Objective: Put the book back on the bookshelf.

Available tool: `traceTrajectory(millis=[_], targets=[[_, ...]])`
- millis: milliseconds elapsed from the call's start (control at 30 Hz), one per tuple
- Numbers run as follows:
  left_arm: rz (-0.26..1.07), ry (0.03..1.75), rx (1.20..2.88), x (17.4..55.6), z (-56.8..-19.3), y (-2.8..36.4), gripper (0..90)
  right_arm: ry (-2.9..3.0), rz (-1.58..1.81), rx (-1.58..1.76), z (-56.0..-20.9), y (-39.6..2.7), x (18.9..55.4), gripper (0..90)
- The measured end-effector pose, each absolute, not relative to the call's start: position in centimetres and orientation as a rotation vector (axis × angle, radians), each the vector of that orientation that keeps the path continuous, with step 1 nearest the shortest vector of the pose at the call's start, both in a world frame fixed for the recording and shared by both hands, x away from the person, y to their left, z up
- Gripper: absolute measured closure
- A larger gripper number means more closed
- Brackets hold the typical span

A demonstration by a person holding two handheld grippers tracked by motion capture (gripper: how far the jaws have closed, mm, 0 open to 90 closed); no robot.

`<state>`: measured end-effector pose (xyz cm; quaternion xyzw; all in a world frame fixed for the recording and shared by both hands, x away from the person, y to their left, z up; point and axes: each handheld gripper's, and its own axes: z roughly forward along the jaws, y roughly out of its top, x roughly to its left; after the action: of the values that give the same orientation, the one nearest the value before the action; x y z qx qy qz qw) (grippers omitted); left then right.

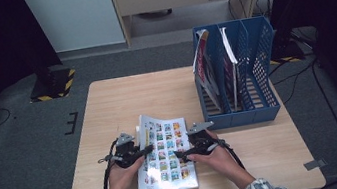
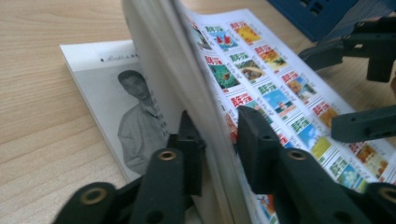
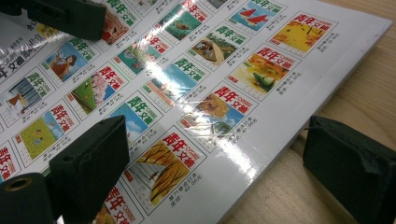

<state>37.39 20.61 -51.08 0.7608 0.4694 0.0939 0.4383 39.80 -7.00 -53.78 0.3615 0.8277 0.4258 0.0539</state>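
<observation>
The magazine (image 1: 166, 158) lies in the lower middle of the high view on the wooden table (image 1: 117, 102), its glossy back cover with rows of small coloured pictures facing up. The blue file rack (image 1: 236, 71) stands at the upper right of the table with two other magazines (image 1: 216, 69) upright in its slots.

The left gripper (image 1: 145, 151) sits at the magazine's left edge. In the left gripper view its jaws stand either side of a thick block of lifted pages, one jaw under them over the grey printed inner page (image 2: 126, 116) and one on the coloured cover — the pads look pressed on the paper, so it has hold of the stack. The right gripper (image 1: 185, 151) rests at the right side; in its own view the jaws stand wide apart, one over the cover, the other off the edge above bare wood, gripping nothing.

The step in hand looks like closing the magazine, or lifting it by its left edge, so it can go to the rack. To do it well, the left grip should stay firm and deep enough that no pages slip out, and the lift should be slow and even. The right jaws would best close on the free right edge, catching the whole thickness — a grab on the top cover alone could crease it
</observation>
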Motion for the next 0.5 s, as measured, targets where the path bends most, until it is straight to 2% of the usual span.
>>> traceTrajectory(millis=[233,333,500], targets=[[0.322,1.056,1.887,36.4,-49.7,20.0,80.1,2.520,1.285,1.082,-53.8,-7.0,39.8,7.0],[0.385,0.984,1.895,35.8,-48.8,19.4,80.9,2.525,1.286,1.092,-53.7,-7.0,39.7,7.0],[0.389,0.948,1.846,35.5,-48.1,19.7,81.1,2.539,1.320,1.127,-53.6,-7.1,39.8,5.0]])
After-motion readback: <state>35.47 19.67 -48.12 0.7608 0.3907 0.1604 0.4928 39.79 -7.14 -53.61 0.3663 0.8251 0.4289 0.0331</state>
